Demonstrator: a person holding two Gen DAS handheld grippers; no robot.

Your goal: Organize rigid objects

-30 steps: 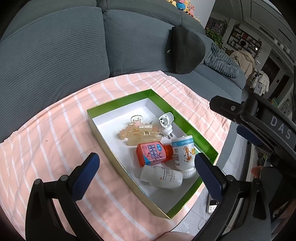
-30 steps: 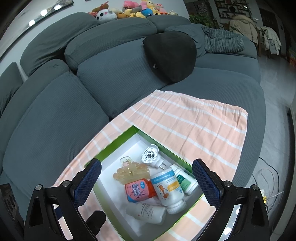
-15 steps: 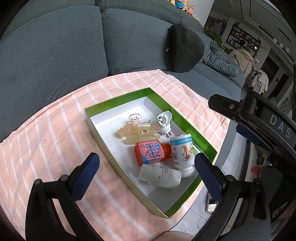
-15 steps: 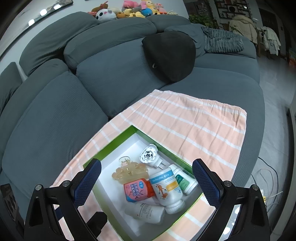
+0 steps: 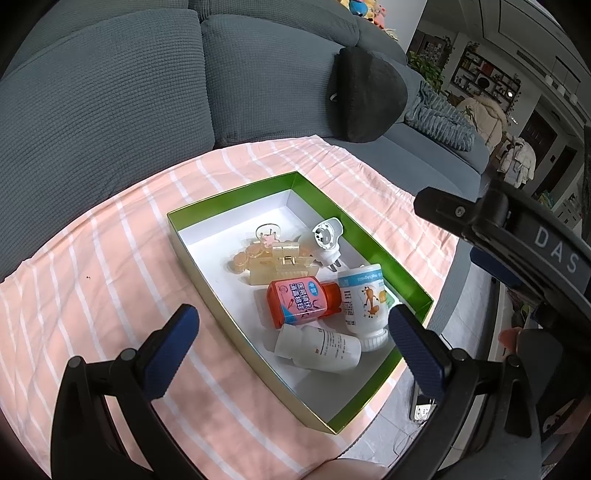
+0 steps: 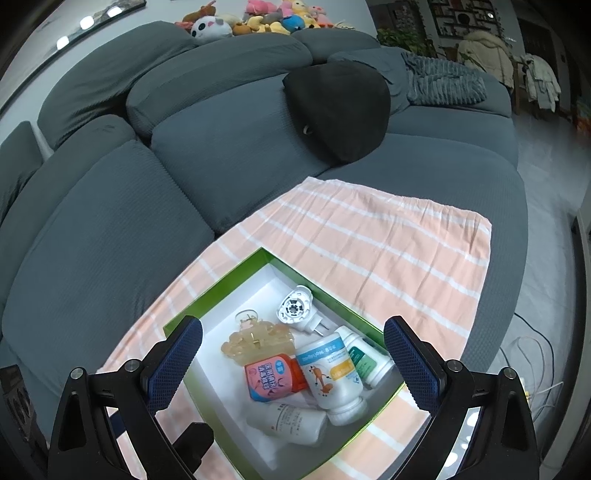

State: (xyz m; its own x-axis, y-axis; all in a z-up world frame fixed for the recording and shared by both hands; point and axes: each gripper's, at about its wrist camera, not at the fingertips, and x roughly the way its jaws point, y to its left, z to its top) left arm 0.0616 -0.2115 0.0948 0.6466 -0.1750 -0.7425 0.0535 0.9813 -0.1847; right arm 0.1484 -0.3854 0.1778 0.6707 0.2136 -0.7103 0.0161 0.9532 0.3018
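Both the left hand-held gripper and right hand-held gripper hang wide open, empty, above the green box; bottles crowd its near end.

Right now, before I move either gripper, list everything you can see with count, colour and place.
box: 1, green rim, white inside, on the striped cloth
orange bottle: 1, orange with pink label, lying mid-box
white bottles: 3; cartoon label, green label, plain one at the near end
hair claw: 1, translucent amber, beside the orange bottle
plug-in device: 1, white, toward the far end of the box
clear hook: 1, transparent, behind the claw
cloth: 1, peach with white stripes, over the sofa seat
sofa: 1, grey-blue
cushion: 1, black, on the sofa
plush toys: several, mixed colours, behind the sofa
left gripper: open, above the box
right gripper: open, above the box
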